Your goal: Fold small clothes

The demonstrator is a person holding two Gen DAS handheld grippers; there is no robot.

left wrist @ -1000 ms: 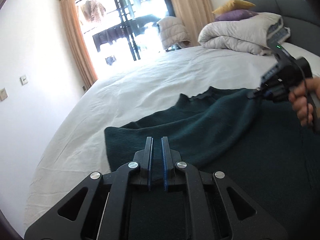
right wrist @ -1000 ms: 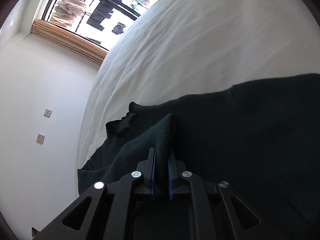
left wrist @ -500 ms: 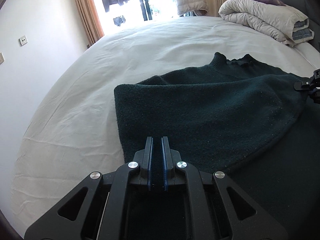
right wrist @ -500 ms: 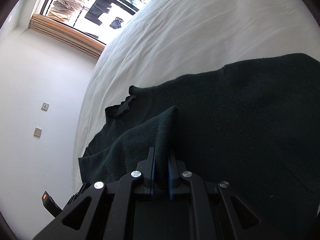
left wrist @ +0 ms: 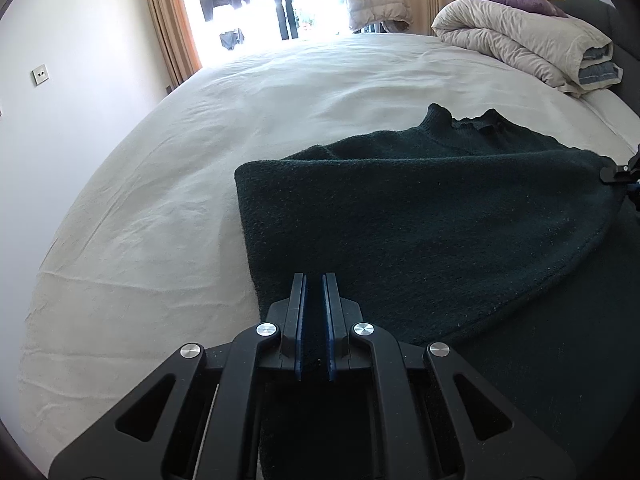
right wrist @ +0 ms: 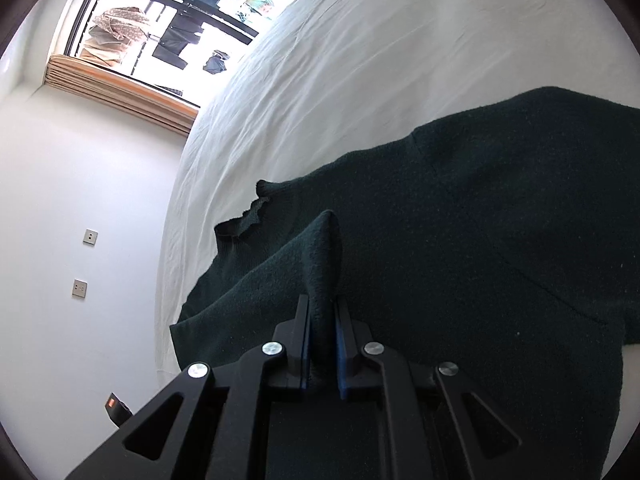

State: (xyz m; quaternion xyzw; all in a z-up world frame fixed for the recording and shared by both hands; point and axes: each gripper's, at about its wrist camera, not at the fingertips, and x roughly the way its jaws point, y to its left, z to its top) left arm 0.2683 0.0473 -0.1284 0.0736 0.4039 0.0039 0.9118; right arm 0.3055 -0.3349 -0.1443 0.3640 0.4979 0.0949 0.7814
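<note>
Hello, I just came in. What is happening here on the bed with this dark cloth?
A person is folding a dark green sweater on a white bed, with a two-finger gripper in each hand. The left gripper is shut on one edge of the folded-over layer, and the right gripper pinches another bunch of the knit. The collar points toward a rolled duvet.

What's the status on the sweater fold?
Left tool shut on dark green sweater, right tool shut on it too. Folded layer stretched between them over the body on the white bed. Nothing in the way.
</note>
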